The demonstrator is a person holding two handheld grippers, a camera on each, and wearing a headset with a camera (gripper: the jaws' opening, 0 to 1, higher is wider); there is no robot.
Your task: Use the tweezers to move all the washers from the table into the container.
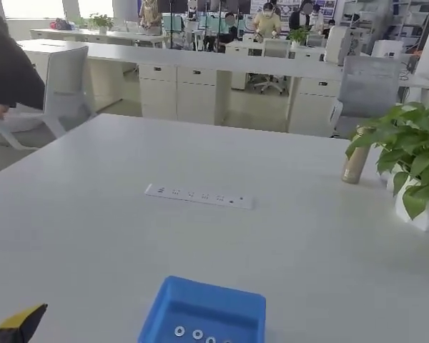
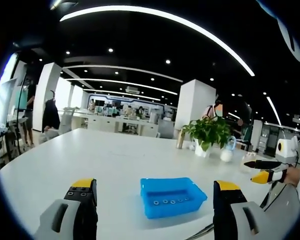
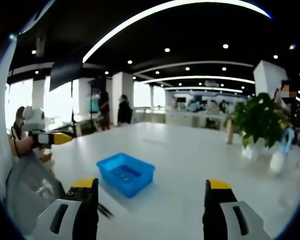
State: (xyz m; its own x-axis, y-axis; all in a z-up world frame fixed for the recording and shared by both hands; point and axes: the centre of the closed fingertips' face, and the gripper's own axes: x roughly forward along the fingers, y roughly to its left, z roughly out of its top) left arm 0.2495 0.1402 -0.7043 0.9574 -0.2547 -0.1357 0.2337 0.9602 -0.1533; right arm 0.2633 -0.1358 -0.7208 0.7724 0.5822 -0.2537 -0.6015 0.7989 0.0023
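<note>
A blue tray (image 1: pixel 200 309) sits at the near edge of the white table (image 1: pixel 93 236), with several small metal washers (image 1: pixel 196 334) lying in it. In the left gripper view the tray (image 2: pixel 172 196) and its washers (image 2: pixel 172 201) lie just ahead of my left gripper (image 2: pixel 154 185), whose jaws stand wide apart and hold nothing. My right gripper (image 3: pixel 152 185) is open too, with the tray (image 3: pixel 125 174) ahead and to the left. A thin dark tool, maybe the tweezers (image 3: pixel 104 210), lies by the right gripper's left jaw. A gripper's yellow-and-black tip (image 1: pixel 18 325) pokes in at the bottom left.
A white power strip (image 1: pixel 198 196) lies mid-table. A potted plant (image 1: pixel 415 157) and a slim bottle (image 1: pixel 356 164) stand at the right edge. Office chairs, desks and people are beyond the far edge. The other gripper (image 2: pixel 265 172) hovers at the right of the left gripper view.
</note>
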